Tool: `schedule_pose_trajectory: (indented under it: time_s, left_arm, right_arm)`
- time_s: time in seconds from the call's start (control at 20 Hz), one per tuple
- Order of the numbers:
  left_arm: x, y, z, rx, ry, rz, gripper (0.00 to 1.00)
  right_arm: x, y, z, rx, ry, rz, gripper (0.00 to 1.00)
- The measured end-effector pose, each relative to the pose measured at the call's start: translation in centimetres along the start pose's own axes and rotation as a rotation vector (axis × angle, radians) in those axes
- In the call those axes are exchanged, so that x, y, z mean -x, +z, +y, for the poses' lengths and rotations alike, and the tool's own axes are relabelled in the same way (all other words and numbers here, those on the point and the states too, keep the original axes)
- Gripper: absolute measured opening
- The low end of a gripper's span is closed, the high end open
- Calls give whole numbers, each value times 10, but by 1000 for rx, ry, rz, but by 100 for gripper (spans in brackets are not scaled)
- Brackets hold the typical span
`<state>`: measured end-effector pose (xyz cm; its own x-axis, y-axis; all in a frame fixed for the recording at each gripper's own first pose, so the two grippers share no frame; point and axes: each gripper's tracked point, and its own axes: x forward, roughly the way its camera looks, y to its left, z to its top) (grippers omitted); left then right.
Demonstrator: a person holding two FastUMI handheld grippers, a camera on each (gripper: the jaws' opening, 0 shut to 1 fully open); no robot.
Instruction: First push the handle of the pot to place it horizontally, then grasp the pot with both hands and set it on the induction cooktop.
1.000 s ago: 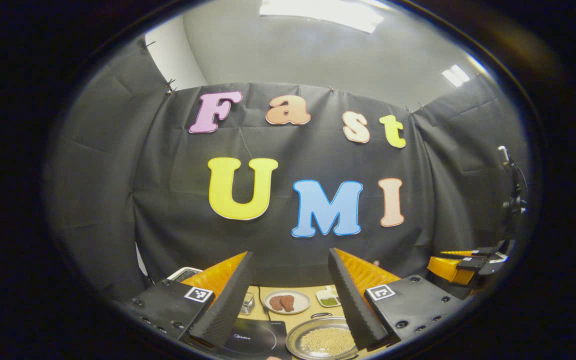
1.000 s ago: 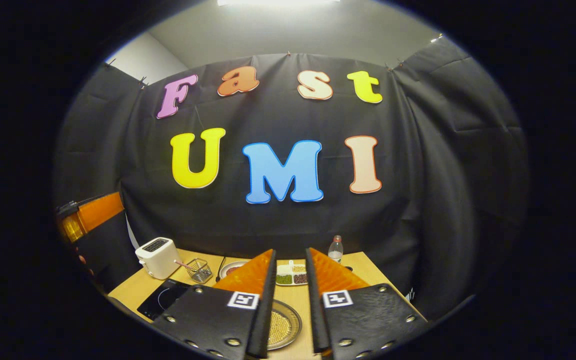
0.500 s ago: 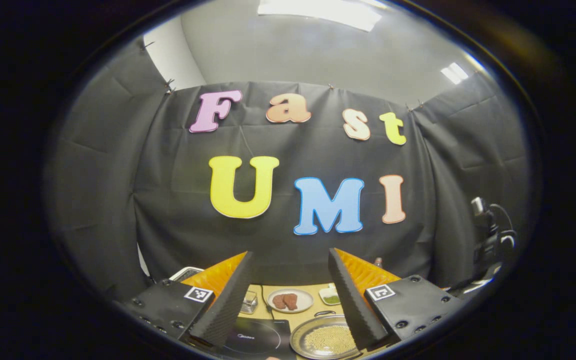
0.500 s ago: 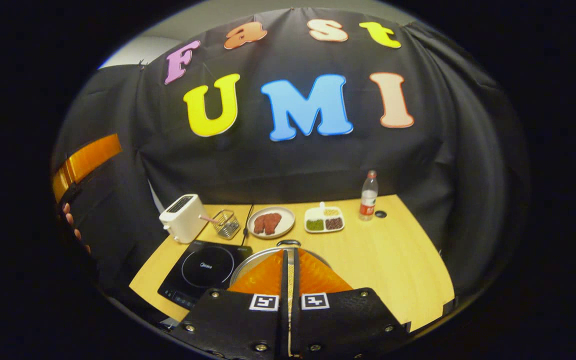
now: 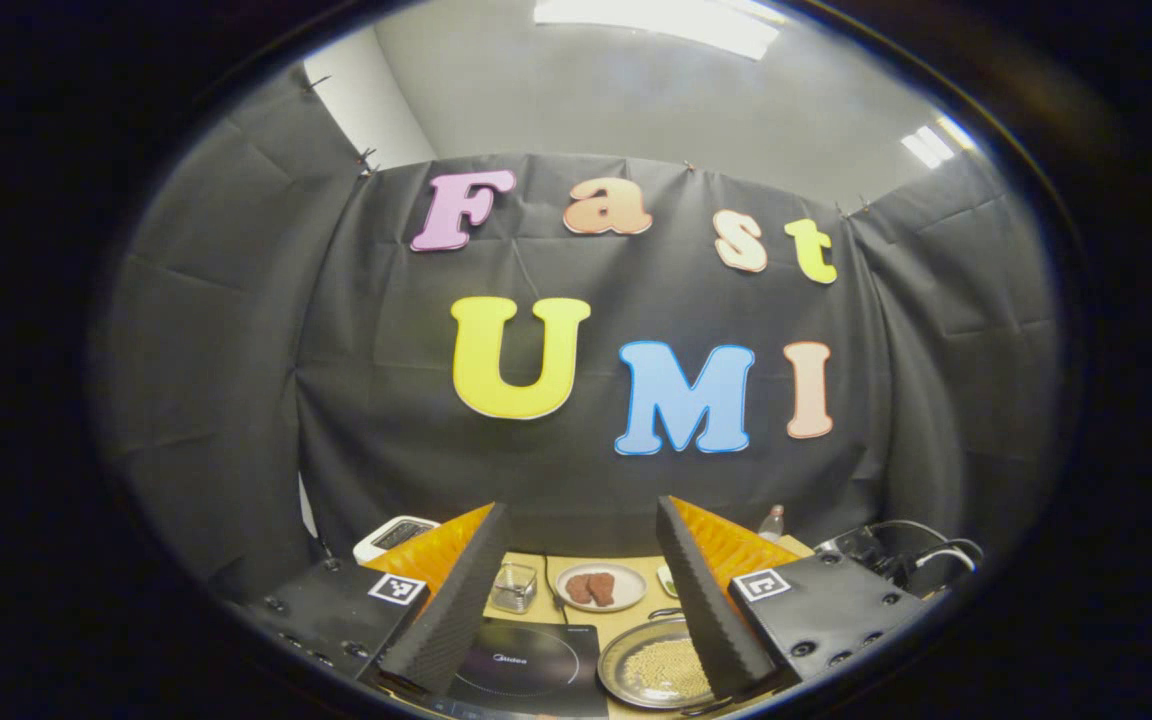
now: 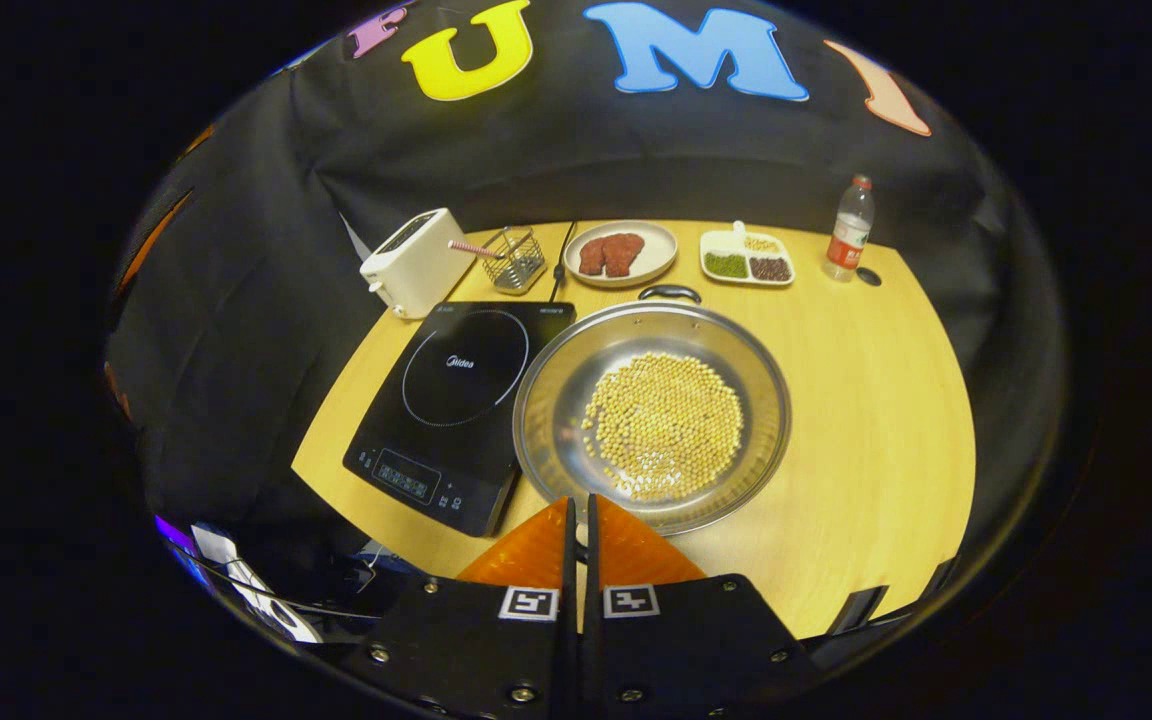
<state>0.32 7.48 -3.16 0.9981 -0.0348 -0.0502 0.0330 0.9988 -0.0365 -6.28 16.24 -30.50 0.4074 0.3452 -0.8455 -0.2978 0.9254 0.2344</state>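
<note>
Pot (image 6: 652, 415) of yellow beans on the tabletop (image 6: 866, 400), touching the right edge of the induction cooktop (image 6: 456, 400), far handle (image 6: 669, 292) toward the plates. Right claw (image 6: 579, 515) clenched, empty, poised over the pot's near rim. Left claw (image 5: 576, 590) released, fingers wide apart, held high above cooktop (image 5: 526, 670) and pot (image 5: 651, 675).

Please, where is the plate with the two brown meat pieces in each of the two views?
Left gripper view: the plate lies low, between the left gripper fingers.
Right gripper view: the plate lies far above the right gripper.
Shared landmark: induction cooktop.
</note>
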Motion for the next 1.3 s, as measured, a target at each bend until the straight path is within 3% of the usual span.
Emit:
schedule_pose_trajectory:
  time_s: [0.2, 0.7, 1.1, 1.3]
  left_arm:
    - [8, -3, 16, -6, 37, 12, 96]
    - [15, -6, 40, -2, 99, 30, 96]
    - [20, -17, 52, -8, 131, 61, 96]
    - [23, -22, 54, -3, 137, 76, 96]
  right_arm:
    - [-17, -17, 17, -69, 64, 81, 3]
    - [-68, -42, 19, -101, 79, 204, 1]
    - [-102, -55, 23, -124, 67, 234, 2]
    - [-115, -56, 26, -218, 97, 216, 1]
